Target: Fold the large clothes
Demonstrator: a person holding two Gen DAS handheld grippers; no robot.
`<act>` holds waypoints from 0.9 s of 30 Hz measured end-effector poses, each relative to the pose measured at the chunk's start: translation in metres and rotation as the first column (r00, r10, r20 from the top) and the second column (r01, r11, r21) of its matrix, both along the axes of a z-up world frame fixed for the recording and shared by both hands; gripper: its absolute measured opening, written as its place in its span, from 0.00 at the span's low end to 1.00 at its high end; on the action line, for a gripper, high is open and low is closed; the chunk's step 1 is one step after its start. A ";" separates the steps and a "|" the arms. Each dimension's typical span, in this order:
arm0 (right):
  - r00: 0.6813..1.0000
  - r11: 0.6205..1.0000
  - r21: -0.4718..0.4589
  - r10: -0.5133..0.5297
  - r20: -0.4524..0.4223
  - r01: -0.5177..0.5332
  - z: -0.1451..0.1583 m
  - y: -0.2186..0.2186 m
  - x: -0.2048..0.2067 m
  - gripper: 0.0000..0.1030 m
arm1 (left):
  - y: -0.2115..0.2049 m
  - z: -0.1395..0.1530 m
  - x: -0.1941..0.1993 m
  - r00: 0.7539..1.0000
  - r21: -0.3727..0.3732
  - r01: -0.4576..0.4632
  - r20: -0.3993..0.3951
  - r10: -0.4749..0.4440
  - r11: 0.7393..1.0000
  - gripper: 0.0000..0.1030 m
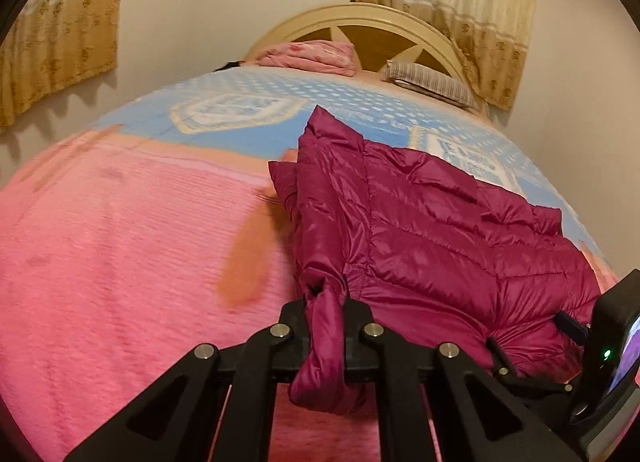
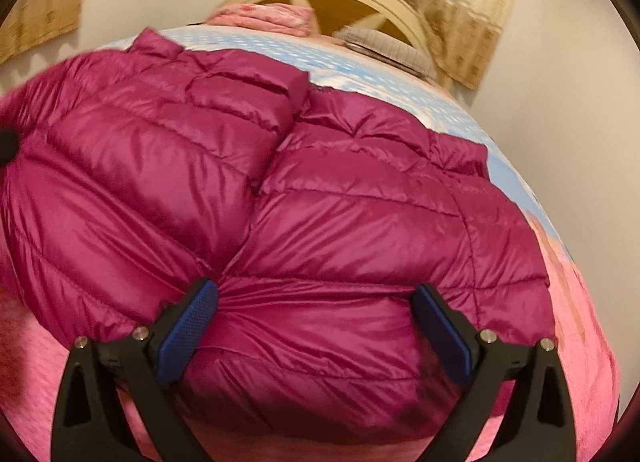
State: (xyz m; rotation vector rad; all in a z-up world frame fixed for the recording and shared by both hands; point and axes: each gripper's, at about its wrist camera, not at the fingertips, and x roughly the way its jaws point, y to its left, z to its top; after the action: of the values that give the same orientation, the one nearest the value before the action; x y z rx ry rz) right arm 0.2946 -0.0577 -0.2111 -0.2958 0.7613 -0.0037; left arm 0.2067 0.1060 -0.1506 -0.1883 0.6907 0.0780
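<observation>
Pink bedspread (image 1: 120,242) covers the near bed, the magenta puffer jacket (image 1: 432,238) lying on its right side. Left gripper (image 1: 326,314) is clamped on the jacket's near hem; right gripper (image 2: 316,322) stands wide over the jacket.

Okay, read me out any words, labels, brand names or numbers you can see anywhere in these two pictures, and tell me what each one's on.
None can be read.
Magenta puffer jacket: no logo or tag shows.
Blue patterned bedspread: its white shapes are too blurred to tell whether any are letters.
Lit screen at the left view's right edge: seen edge-on, unreadable.
</observation>
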 end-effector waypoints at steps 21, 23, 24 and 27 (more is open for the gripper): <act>0.928 0.891 0.269 -0.372 -0.024 0.365 0.034 -0.303 -0.039 0.97 | -0.211 0.089 0.004 0.863 0.351 0.391 0.182 -0.471 0.851 0.05; 0.914 0.873 0.282 -0.405 -0.038 0.398 0.028 -0.319 -0.046 0.97 | -0.252 0.068 0.000 0.828 0.395 0.455 0.142 -0.543 0.798 0.05; 0.908 0.865 0.286 -0.416 -0.046 0.411 0.024 -0.323 -0.049 0.97 | -0.271 0.053 -0.001 0.811 0.427 0.481 0.115 -0.573 0.766 0.05; 0.902 0.857 0.289 -0.425 -0.071 0.427 0.014 -0.325 -0.055 0.97 | -0.311 0.011 0.001 0.777 0.510 0.528 0.033 -0.628 0.680 0.05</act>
State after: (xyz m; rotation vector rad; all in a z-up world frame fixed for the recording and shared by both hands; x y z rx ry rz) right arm 0.2392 -0.3825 -0.1968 0.1683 0.8076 -0.3067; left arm 0.2072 -0.2051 -0.1393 0.5087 0.4751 -0.3890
